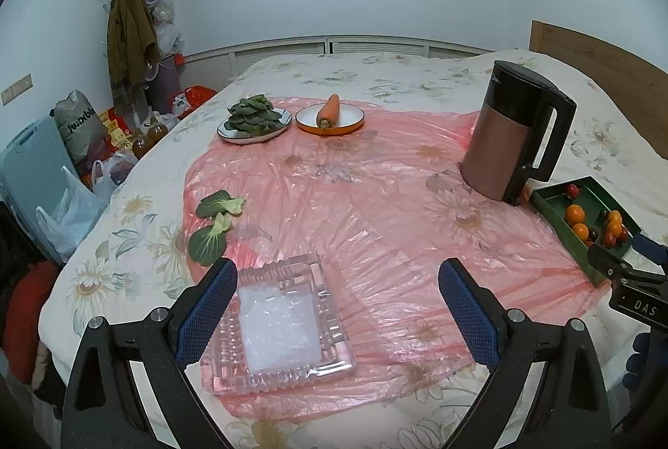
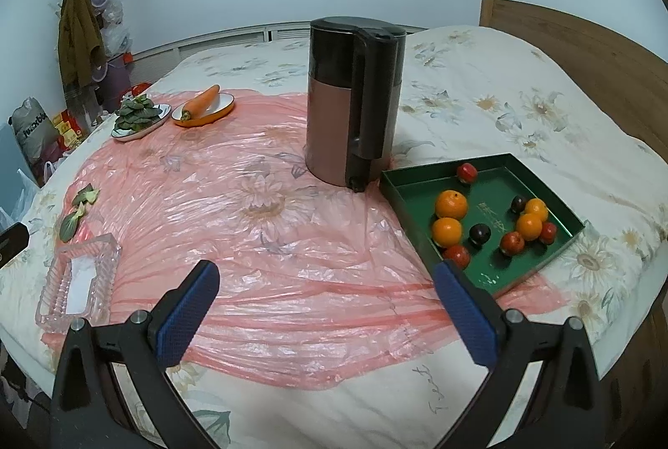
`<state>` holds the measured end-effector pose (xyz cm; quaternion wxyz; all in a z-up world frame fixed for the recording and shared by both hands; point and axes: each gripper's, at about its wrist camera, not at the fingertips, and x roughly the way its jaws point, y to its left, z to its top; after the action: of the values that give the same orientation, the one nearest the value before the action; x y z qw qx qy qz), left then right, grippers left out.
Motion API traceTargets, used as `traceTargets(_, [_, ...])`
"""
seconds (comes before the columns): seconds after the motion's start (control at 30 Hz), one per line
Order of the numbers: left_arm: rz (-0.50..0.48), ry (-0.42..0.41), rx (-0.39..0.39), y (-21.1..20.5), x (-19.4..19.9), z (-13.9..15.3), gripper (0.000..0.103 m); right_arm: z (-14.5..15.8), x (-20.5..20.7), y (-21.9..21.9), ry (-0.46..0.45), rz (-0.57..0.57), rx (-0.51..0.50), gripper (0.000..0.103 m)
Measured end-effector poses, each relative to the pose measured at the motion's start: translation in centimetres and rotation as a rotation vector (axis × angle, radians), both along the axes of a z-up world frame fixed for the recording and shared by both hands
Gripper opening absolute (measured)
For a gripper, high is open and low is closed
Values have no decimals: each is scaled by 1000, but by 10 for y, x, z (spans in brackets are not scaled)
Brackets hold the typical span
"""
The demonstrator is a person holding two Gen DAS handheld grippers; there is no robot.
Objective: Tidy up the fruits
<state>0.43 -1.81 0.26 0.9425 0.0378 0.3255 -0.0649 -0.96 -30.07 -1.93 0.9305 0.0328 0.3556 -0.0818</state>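
While both grippers hang above the bed, contents as follows.

Left gripper (image 1: pixel 336 298): jaws spread wide, holding nothing; it hangs over the glass dish.
Right gripper (image 2: pixel 325 301): jaws spread wide, holding nothing; its right finger (image 2: pixel 465 313) overlaps the near corner of the green tray in its own view. The left wrist view shows only its black body at 4 o'clock.
Green tray (image 2: pixel 555 198): at 3 o'clock in the right wrist view, on the bed just right of the kettle, partly on the pink plastic sheet (image 2: pixel 267 240).
Fruits: four oranges (image 2: pixel 450 204), five small red fruits (image 2: pixel 512 243) and two dark fruits (image 2: pixel 479 233), all loose inside the tray. The left wrist view gives the tray (image 1: pixel 551 213) edge-on at 3 o'clock, so some fruits are hidden there.
Glass dish (image 1: pixel 279 319): empty-looking, square, ribbed; at 6 o'clock in the left wrist view, at 8 o'clock in the right.
Kettle (image 2: pixel 352 102): upright, handle toward the right wrist camera.
Carrot (image 1: pixel 329 109): on an orange-rimmed plate (image 1: pixel 352 125), at 12 o'clock in the left wrist view.
Greens (image 1: pixel 252 115): heaped on a white plate (image 1: pixel 234 136) beside it; two loose leaves (image 1: pixel 217 215) at 9 o'clock.
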Motion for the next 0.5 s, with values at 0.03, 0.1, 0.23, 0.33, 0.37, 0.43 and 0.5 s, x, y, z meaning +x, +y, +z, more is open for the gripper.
traceTargets(0.03, [-1, 0, -2, 0, -1, 0, 95, 0, -1, 0, 0, -2, 1, 103])
traceTargets(0.1, [-5, -1, -4, 0, -3, 1, 95, 1, -2, 1, -1, -4, 2, 103])
traceTargets(0.23, [-10, -1, -7, -1, -6, 2, 95, 1, -4, 0, 0, -5, 4, 103])
traceTargets(0.33, [-11, -5, -7, -1, -9, 3, 95, 1, -5, 0, -1, -5, 3, 103])
traceTargets(0.37, [-11, -8, -6, -1, -10, 3, 95, 1, -5, 1, -1, -5, 2, 103])
traceTargets(0.43, [-10, -13, -4, -2, -11, 5, 95, 2, -6, 1, -4, -4, 2, 103])
traceTargets(0.5, [-11, -14, -6, -2, -12, 5, 95, 3, -8, 2, -6, -3, 0, 103])
